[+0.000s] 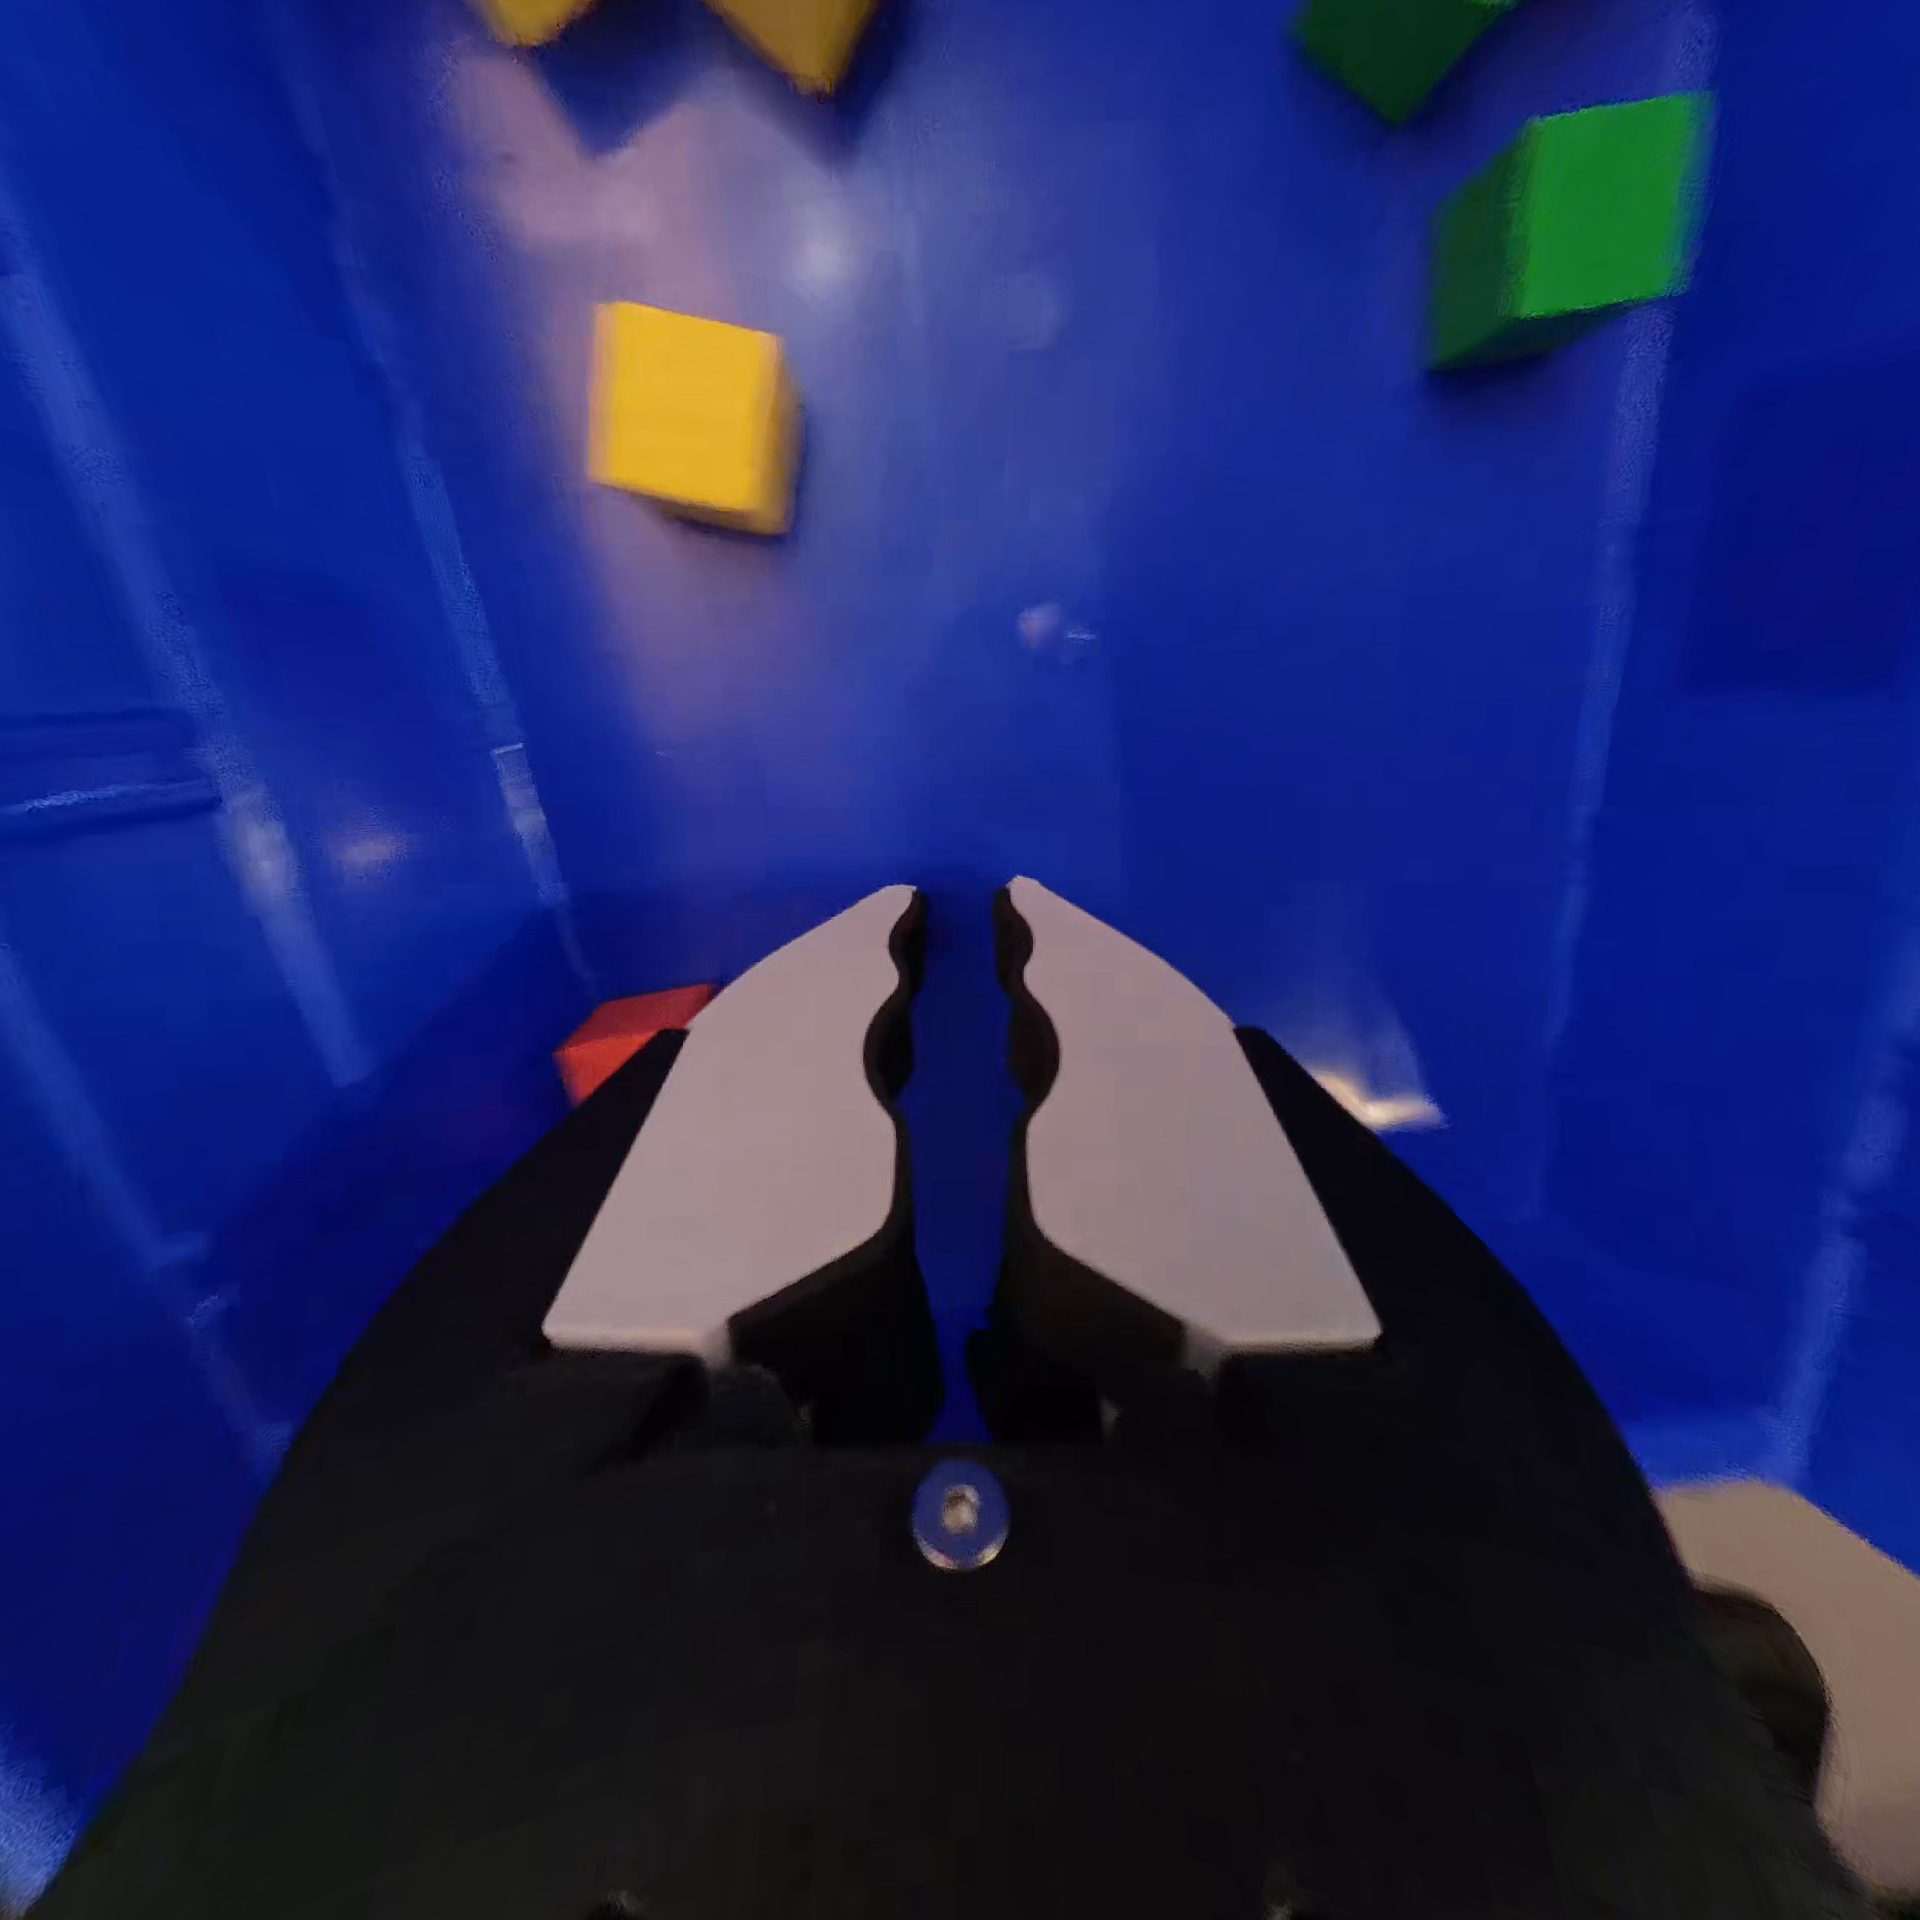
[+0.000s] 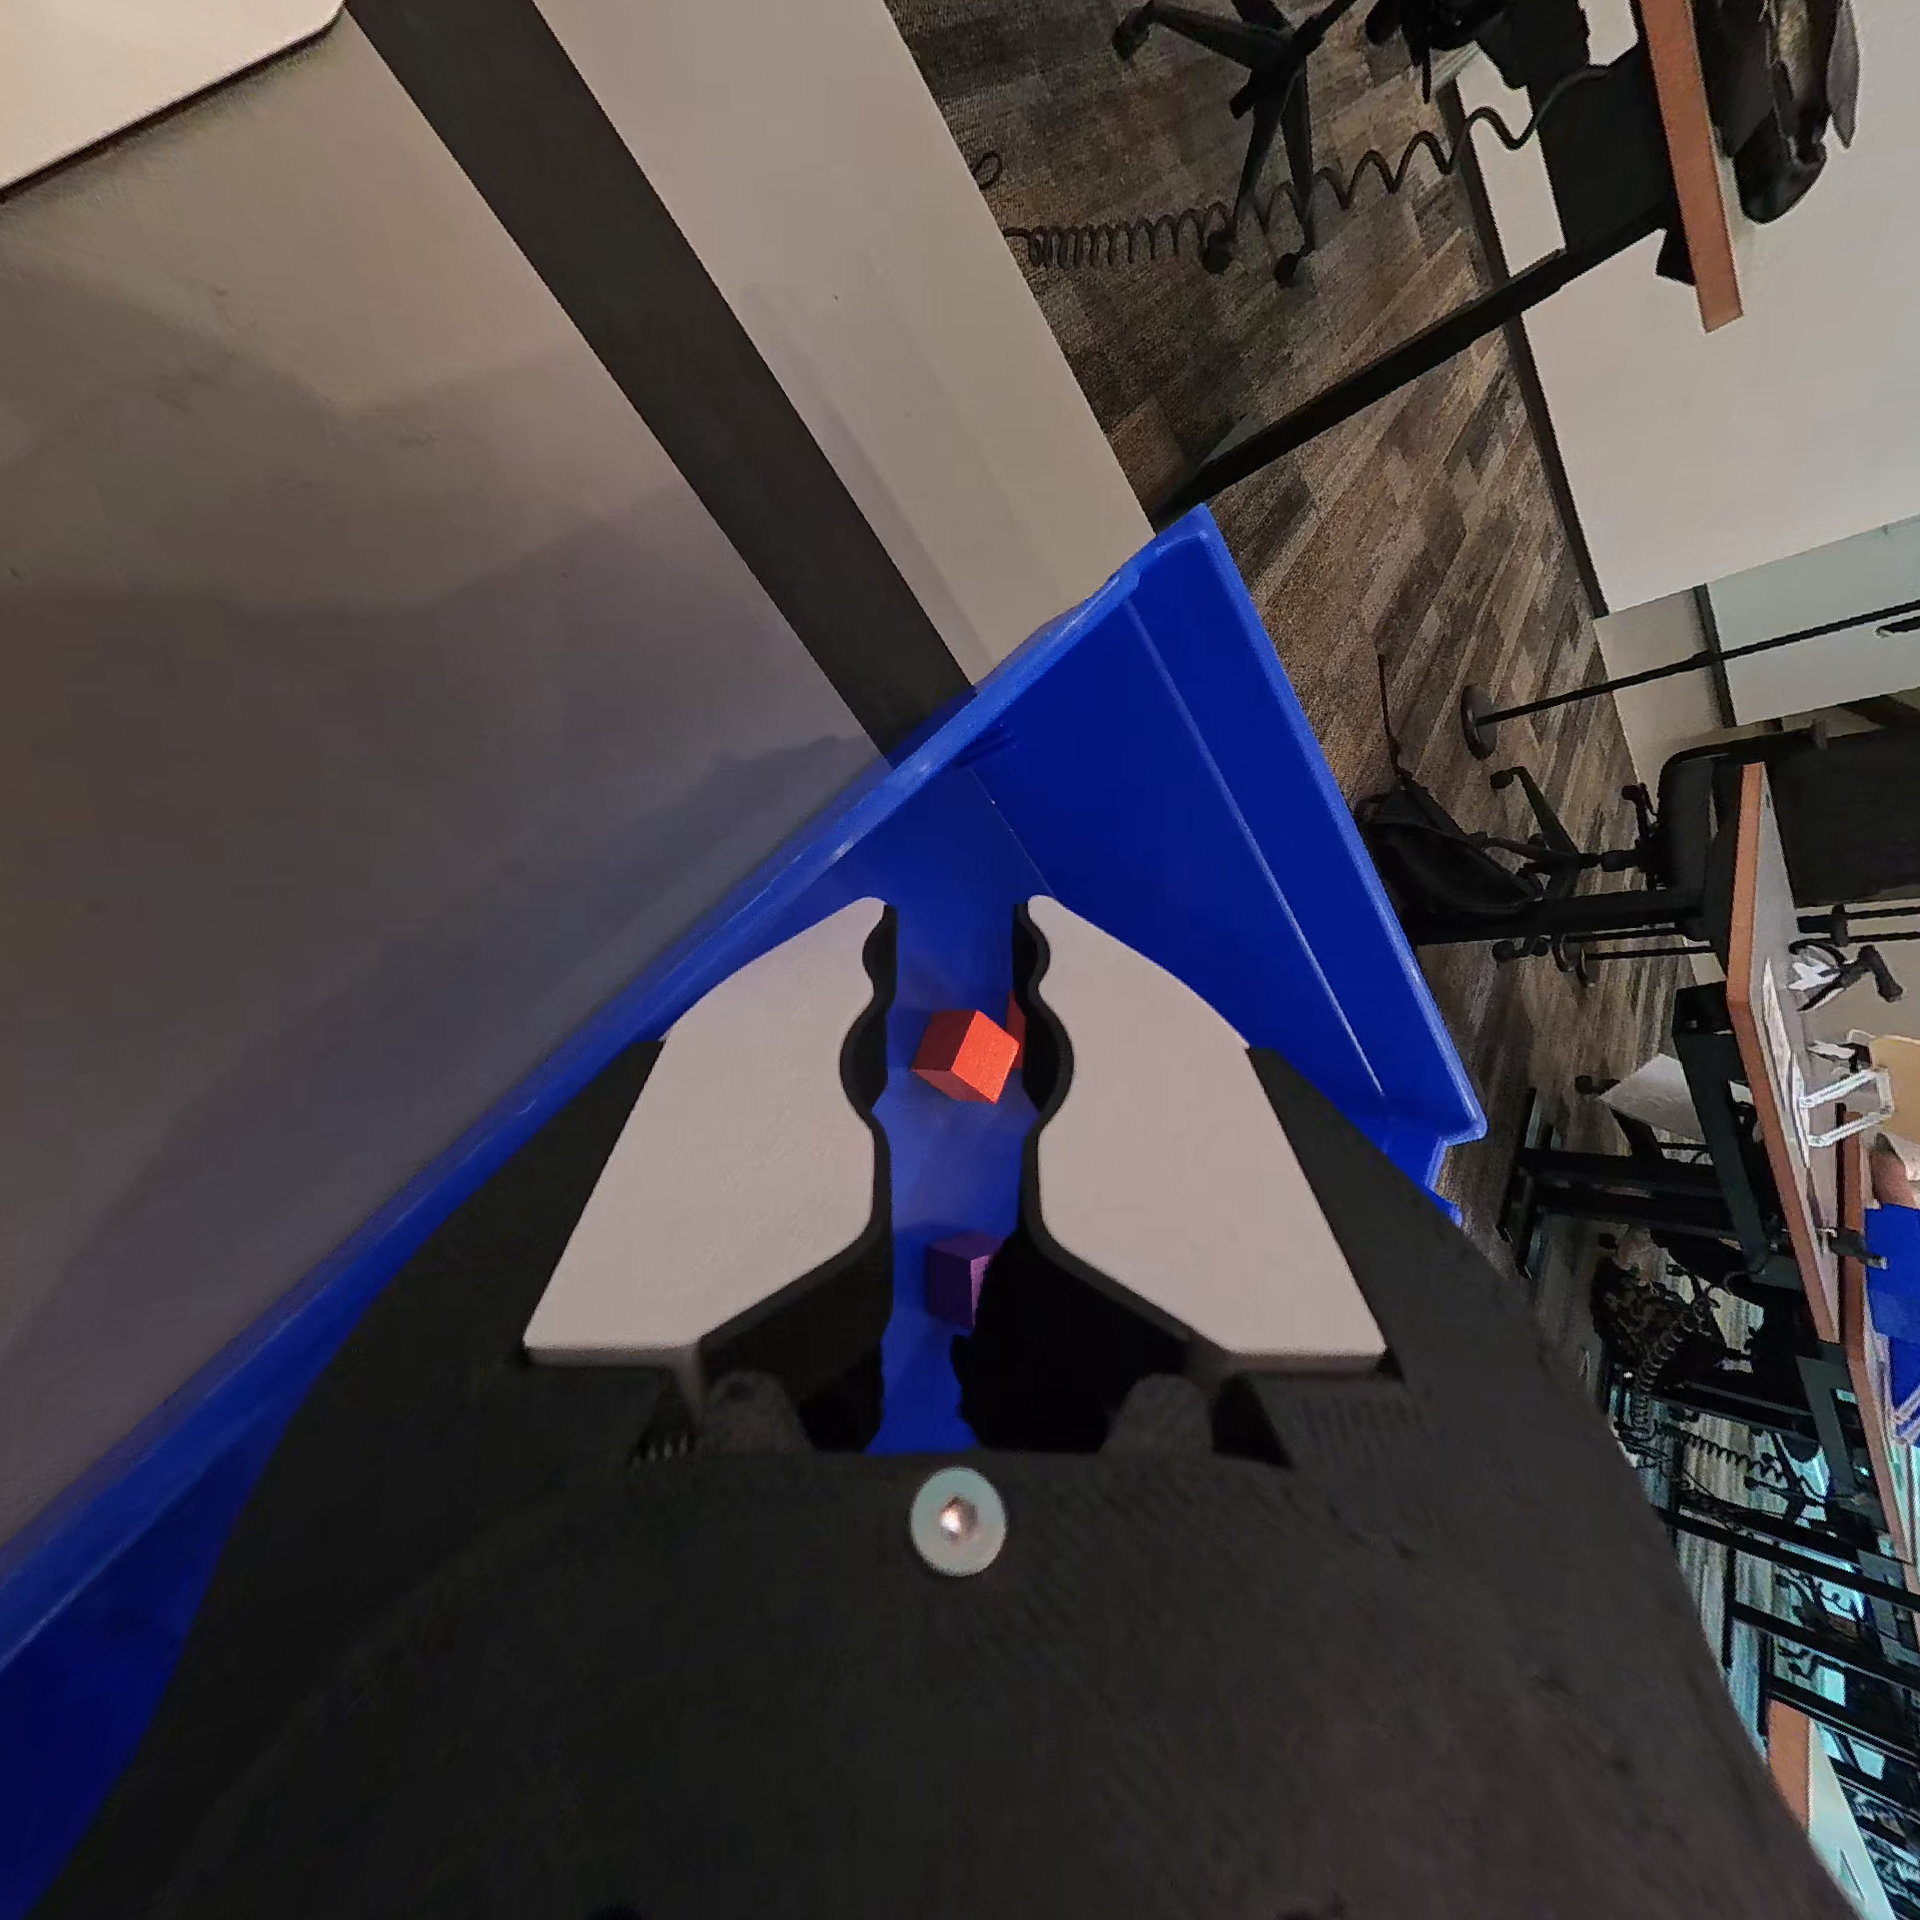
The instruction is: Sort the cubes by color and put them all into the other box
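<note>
Gripper (image 1: 958, 899) bare — cubes (image 1: 691, 416) in blue box (image 1: 1143, 623).

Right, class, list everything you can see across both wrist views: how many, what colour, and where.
Blue box: one, blue, fills the left wrist view.
Yellow cubes: three, on the box floor, upper left, two cut off by the top edge.
Green cubes: two, upper right.
Red cube: one, partly hidden beside the left gripper.
Blue box: one, right wrist view, on a grey table.
Red cube: one whole, plus a red sliver beside it, on its floor.
Purple cube: one, nearer the camera.
Office chairs: several, black, on the carpet.
Left gripper: nearly closed, holding nothing.
Right gripper: narrow gap, holding nothing.
</note>
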Motion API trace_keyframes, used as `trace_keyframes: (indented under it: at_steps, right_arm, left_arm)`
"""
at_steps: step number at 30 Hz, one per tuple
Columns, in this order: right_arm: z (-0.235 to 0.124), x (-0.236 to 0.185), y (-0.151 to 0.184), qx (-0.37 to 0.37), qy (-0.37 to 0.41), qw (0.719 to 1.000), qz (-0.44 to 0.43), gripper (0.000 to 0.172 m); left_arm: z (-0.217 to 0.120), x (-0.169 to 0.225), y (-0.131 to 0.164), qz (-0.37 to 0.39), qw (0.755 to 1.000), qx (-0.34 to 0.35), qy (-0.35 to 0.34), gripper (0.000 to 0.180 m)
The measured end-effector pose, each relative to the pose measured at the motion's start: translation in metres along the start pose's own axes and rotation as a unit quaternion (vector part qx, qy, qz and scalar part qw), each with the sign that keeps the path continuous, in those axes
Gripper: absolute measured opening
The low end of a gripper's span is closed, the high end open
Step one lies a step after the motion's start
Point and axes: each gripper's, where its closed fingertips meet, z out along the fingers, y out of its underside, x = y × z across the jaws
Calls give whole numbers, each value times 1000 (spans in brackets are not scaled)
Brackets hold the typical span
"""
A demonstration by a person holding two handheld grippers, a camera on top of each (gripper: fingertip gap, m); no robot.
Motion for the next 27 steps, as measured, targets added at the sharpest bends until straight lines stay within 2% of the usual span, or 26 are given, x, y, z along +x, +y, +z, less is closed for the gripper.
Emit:
trace_keyframes:
  at_steps: [2, 5, 8, 12, 15, 19, 21, 25, 27]
  right_arm:
    - [0, 0, 0, 0, -1, 1000, -1, 21]
    - [0, 0, 0, 1, -2, 1000, 0, 21]
    - [0, -1, 0, 2, -3, 1000, 0, 21]
    - [0, -1, -1, 3, -3, 1000, 1, 20]
    - [0, -1, -1, 3, -1, 1000, -1, 19]
    - [0, -1, -2, 3, 0, 1000, -2, 19]
    - [0, -1, -2, 3, -1, 1000, -2, 18]
    - [0, -1, -2, 4, -1, 1000, -2, 19]
    - [0, -2, -2, 3, -1, 1000, -2, 19]
  left_arm:
    - [-7, 26, -7, 22, 997, 20, 76, 8]
    - [-23, 35, -19, 28, 994, 58, 92, 21]
    - [-29, 8, -14, 7, 999, 51, 20, 26]
    - [-38, -12, -12, -7, 998, 51, -36, 30]
    - [-34, -30, 0, -8, 995, 9, -100, 33]
    - [-20, -42, 12, -21, 991, -31, -128, 34]
    - [-20, -48, 11, -26, 988, -28, -146, 27]
    - [-21, -52, 13, -26, 987, -24, -158, 27]
    - [-22, -55, 16, -29, 986, -26, -163, 19]
